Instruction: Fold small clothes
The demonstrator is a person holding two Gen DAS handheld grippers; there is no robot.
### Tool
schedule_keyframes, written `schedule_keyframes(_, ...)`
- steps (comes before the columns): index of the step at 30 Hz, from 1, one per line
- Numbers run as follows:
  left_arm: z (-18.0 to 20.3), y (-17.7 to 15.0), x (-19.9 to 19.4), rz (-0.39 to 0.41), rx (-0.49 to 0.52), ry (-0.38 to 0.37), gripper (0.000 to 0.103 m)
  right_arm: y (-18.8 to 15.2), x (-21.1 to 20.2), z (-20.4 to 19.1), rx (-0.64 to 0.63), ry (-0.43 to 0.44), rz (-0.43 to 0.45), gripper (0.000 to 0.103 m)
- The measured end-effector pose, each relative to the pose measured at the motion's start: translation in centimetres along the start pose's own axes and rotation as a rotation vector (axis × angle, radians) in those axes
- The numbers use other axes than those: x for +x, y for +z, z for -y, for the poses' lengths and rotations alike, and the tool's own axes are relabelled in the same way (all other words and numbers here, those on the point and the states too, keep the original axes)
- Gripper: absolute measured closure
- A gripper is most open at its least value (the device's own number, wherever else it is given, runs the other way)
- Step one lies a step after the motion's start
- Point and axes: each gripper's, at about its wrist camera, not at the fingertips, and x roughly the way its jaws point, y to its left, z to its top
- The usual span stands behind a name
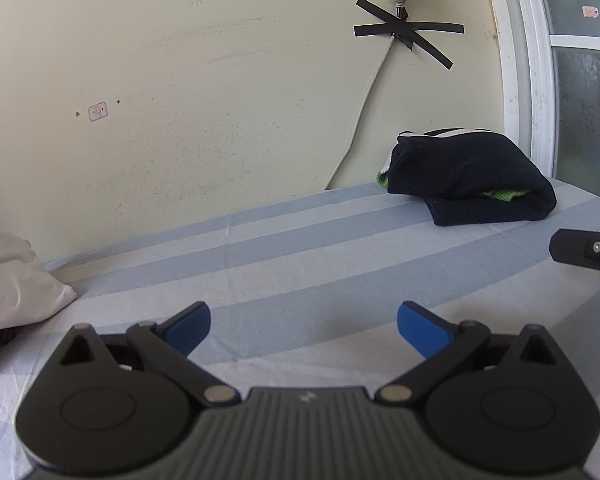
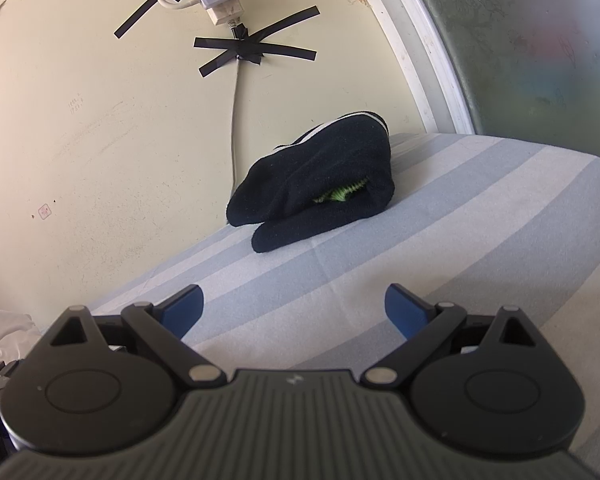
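We see the left gripper (image 1: 303, 326) with fingers spread wide, nothing between them, hovering over the striped bedsheet (image 1: 300, 264). Right gripper (image 2: 294, 310) likewise: fingers apart, holding nothing. The folded black garment (image 2: 320, 184), green fabric (image 2: 340, 195) peeking out of the fold, lies on the sheet at the far edge against the wall (image 2: 100, 120), well apart from both grippers. White pillow (image 1: 16, 280) sits at left.
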Motion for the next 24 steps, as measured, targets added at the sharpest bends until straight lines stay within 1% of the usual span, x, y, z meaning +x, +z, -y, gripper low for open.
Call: schedule_keyframes(24,0.82,-0.16,-0.22,0.012,0.043,0.02,0.0,-0.04,-0.05,0.01,0.002,-0.001,0.002,0.004)
